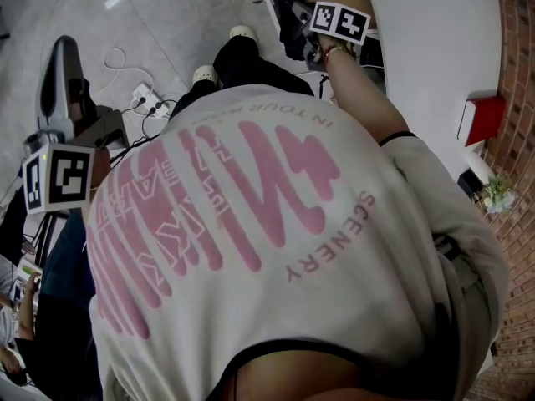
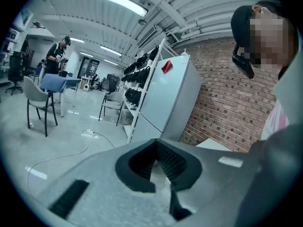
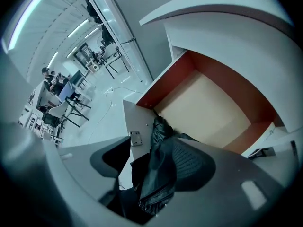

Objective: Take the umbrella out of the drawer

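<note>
two grippers are in view, and only one is at work. at the left, the left gripper (image 2: 154,145) points out across the room toward a white cabinet (image 2: 165,96) and a brick wall (image 2: 222,103). its fingertips meet and nothing sits between them.

in the middle of the head view, the person's shirt (image 1: 276,249), white with pink print, fills the frame, so the drawer is hidden there.

to the right, the right gripper (image 3: 151,148) tips steeply down by the open drawer (image 3: 165,82). its jaws stand wide. the umbrella (image 3: 158,174), black and folded, lies between them, against the right pad and clear of the left pad, so it is not pinched. its far end reaches the near left corner of the drawer, beside a white panel (image 3: 135,122). whether it rests on that edge or on something below cannot be told. the drawer's pale bottom looks bare.

the likely trouble is in the grip. if the jaws close on loose canopy folds rather than the stiff core, the fabric may slide through and the umbrella may drop. a fold or strap could also snag on the drawer's corner as it lifts. with the head view blocked by the shirt, the person is probably working half by feel, which makes an off-centre pinch more likely.
</note>
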{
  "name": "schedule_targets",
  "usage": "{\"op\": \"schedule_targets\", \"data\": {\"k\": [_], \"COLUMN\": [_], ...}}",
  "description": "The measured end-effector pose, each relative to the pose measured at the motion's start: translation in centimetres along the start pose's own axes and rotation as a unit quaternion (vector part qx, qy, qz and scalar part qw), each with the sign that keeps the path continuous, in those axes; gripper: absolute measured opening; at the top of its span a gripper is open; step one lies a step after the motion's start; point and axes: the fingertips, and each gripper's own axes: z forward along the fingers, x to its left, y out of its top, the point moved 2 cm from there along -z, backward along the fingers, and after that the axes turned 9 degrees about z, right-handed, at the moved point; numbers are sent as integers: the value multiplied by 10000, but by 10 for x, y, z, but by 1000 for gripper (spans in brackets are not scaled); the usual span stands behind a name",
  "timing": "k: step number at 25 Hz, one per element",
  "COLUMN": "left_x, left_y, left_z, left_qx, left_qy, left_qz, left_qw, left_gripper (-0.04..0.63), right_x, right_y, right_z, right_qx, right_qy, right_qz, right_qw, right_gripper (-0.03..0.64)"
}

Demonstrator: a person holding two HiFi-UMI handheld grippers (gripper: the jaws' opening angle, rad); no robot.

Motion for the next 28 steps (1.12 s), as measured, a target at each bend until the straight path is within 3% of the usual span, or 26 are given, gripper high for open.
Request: {"op": "schedule_targets", "data": {"k": [4, 7, 13, 23, 28], "left_x": [3, 4, 2, -5, -10], "left_y": [-4, -8, -11, -23, -33], "left_z": [0, 2, 4, 15, 22], "left_qx": [43, 96, 237, 508, 668], "left_qy": [177, 272, 393, 489, 531], "left_qz": [-82, -121, -131, -93, -117], "left_qw": [9998, 9995, 9989, 9975, 9963], "left_gripper": [0, 0, 0, 0, 0], "right_x": [-6, -11, -20, -38, -47], "right_y": [1, 0, -9, -26, -29], "right_z": [16, 27, 47, 73, 86], "right_qx": [392, 601, 1074, 1562, 1750], "right_qy": [-56, -161, -179, -338, -334], "right_qz": [-143, -227, 266, 156, 241], "right_qw": [9991, 9978, 9937, 9870, 9837], "right_gripper": [332, 333, 341, 344, 376]}}
